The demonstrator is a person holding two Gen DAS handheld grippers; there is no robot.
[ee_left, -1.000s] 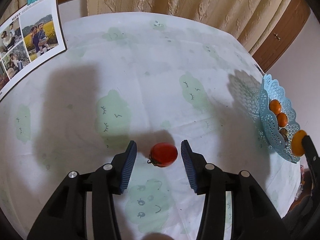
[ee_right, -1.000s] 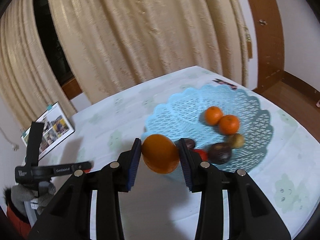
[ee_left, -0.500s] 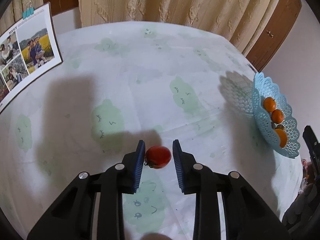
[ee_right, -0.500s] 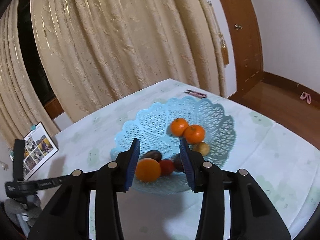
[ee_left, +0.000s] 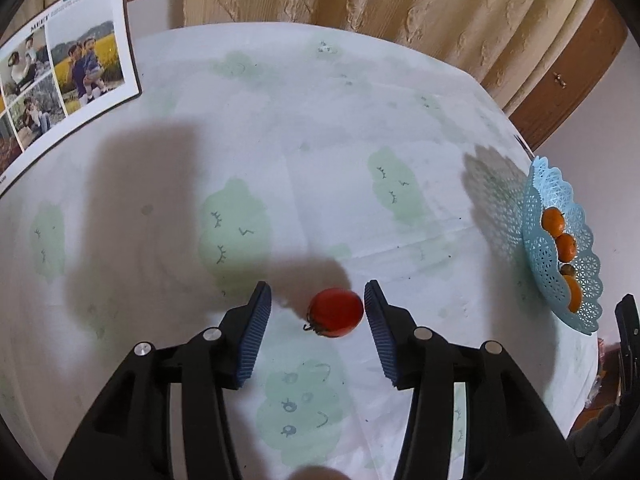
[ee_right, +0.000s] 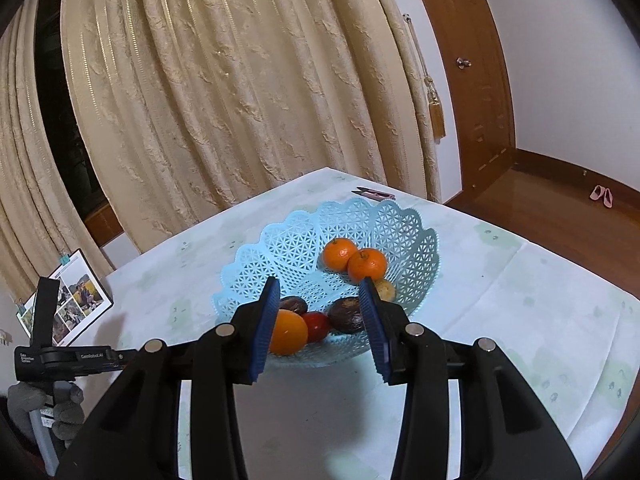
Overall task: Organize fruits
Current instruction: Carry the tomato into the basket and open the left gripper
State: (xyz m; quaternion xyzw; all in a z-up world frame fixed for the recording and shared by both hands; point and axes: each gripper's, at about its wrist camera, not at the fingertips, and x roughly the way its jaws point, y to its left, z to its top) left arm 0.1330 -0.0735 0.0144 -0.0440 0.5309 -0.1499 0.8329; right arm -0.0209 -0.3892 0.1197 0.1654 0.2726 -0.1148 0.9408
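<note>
- The left tongs (ee_left: 316, 320) have just opened; the red tomato (ee_left: 335, 313) lies between them on the bench (ee_left: 320, 140), low in the frame.
- The right tongs (ee_right: 320, 320) are open and empty, in front of the blue basket (ee_right: 416, 240) of fruit.
- A photo sheet (ee_left: 60, 76) stands upper left.

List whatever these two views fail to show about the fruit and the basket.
- Left wrist view: most of the blue basket interior; it stands edge-on at the frame's right.
- Right wrist view: part of the large orange, behind the right gripper's blue pad.
- Right wrist view: the small yellowish fruit, mostly behind the other pad; its kind is unclear.
</note>
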